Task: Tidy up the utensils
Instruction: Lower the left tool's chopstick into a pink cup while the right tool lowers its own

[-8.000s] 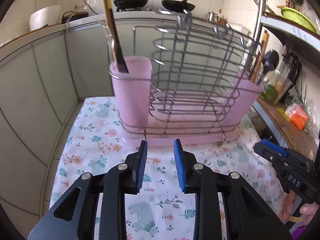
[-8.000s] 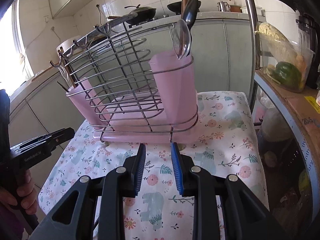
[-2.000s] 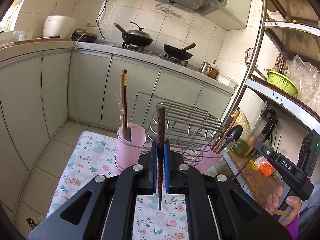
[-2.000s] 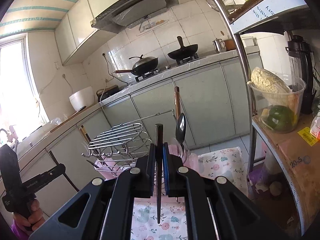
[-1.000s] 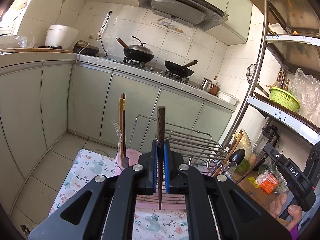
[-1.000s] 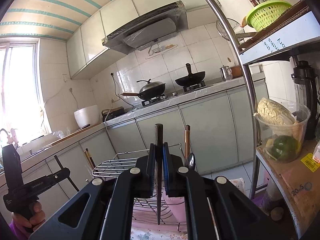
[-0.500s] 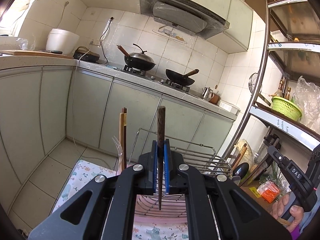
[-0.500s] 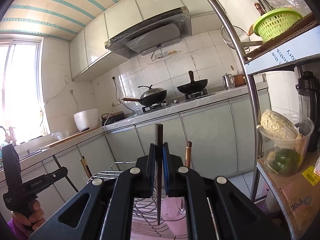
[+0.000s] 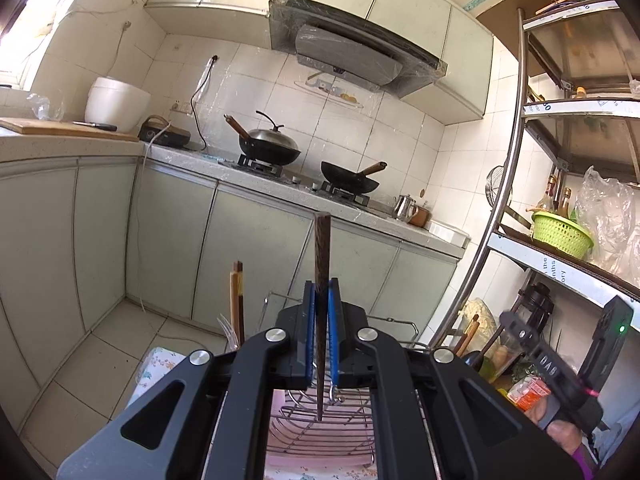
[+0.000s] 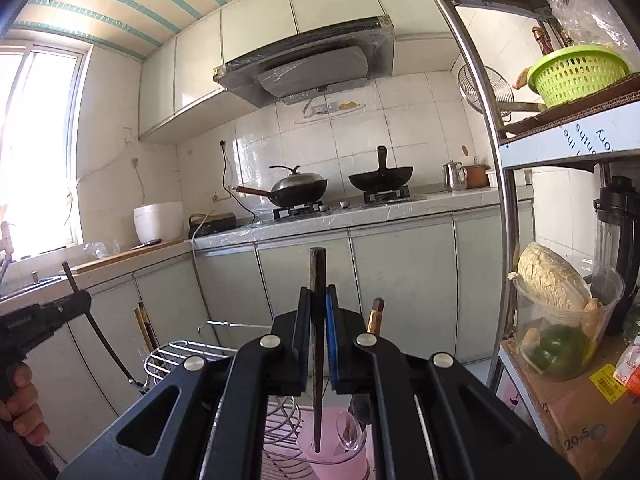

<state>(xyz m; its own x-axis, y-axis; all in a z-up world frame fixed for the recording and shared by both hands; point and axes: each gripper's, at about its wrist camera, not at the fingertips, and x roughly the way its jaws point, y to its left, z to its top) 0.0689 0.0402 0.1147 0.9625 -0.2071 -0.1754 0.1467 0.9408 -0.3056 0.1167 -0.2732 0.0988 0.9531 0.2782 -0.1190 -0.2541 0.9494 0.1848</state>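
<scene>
My left gripper (image 9: 321, 304) is shut on a dark wooden chopstick (image 9: 322, 248) held upright, high above the wire dish rack (image 9: 320, 428). My right gripper (image 10: 318, 312) is shut on another dark chopstick (image 10: 318, 276), upright, its tip hanging over the pink utensil cup (image 10: 340, 456) that holds a spoon (image 10: 348, 434) and a wooden handle (image 10: 376, 316). The rack's other cup holds wooden chopsticks (image 9: 237, 300). The left gripper and its chopstick also show in the right wrist view (image 10: 76, 304); the right gripper shows in the left wrist view (image 9: 552, 364).
A metal shelf post (image 10: 488, 160) stands at the right, its shelves carrying a green basket (image 10: 576, 72), a tub of vegetables (image 10: 560, 320) and a blender (image 10: 620, 240). Grey cabinets (image 9: 168, 232) and a stove with two woks (image 9: 272, 148) lie behind. The floral cloth (image 9: 160, 364) shows below.
Over eight seconds both grippers went from open near the rack to shut on a chopstick each. Both have risen steadily, so the rack sits lower in view.
</scene>
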